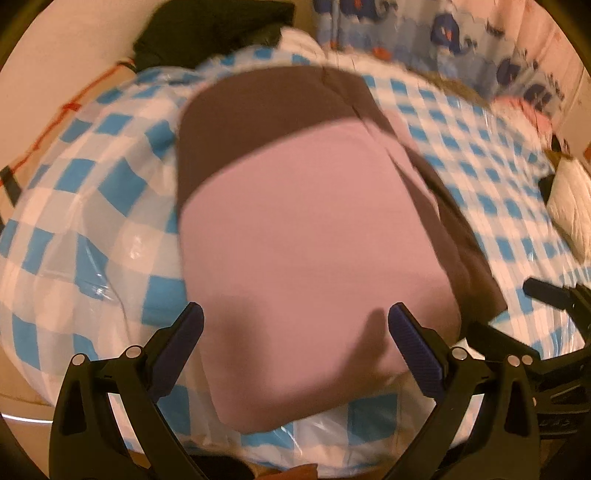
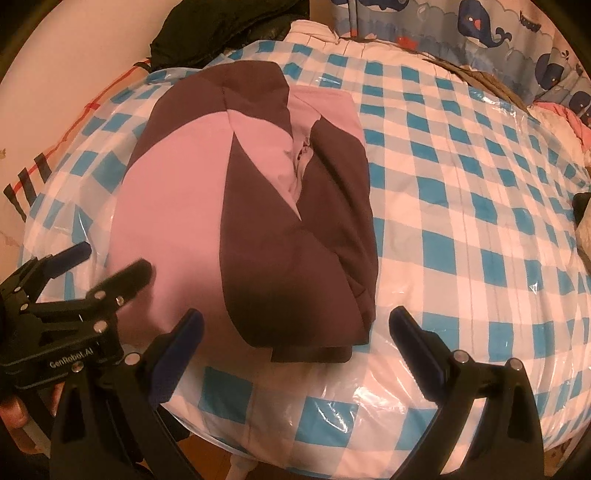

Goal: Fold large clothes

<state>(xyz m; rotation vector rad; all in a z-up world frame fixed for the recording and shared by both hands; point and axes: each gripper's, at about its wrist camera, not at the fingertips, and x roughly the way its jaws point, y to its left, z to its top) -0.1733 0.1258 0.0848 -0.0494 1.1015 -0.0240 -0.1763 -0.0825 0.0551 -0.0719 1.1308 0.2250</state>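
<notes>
The pink and brown garment (image 2: 240, 206) lies as a compact folded bundle on the bed (image 2: 461, 221), which is covered in a blue-and-white checked quilt under clear plastic; the bundle sits toward the bed's left side and reaches close to its near edge, with a wide stretch of bare check between it and the right edge. In the right wrist view the brown panels are laid over the pink body, their edges meeting along a seam down the middle, which reads as sleeves or side flaps already turned inward so the piece forms a tidy block. The left hand-held gripper (image 1: 295, 332) hangs above the near pink end of the bundle with its jaws spread wide and nothing between them; the right hand-held gripper (image 2: 295, 332) is likewise wide and empty, poised over the bundle's near brown corner beside the bed's near edge. Both being open and apart from the cloth suggests the fold is either finished or paused for inspection, since neither pinches fabric. The left view is smeared by motion, so fine creases there cannot be read. A dark heap of clothing (image 2: 229, 26) rests at the far left corner, and a whale-print cloth (image 2: 498, 33) hangs along the far edge. Judging by the neat shape, little remains beyond perhaps a final smoothing.
</notes>
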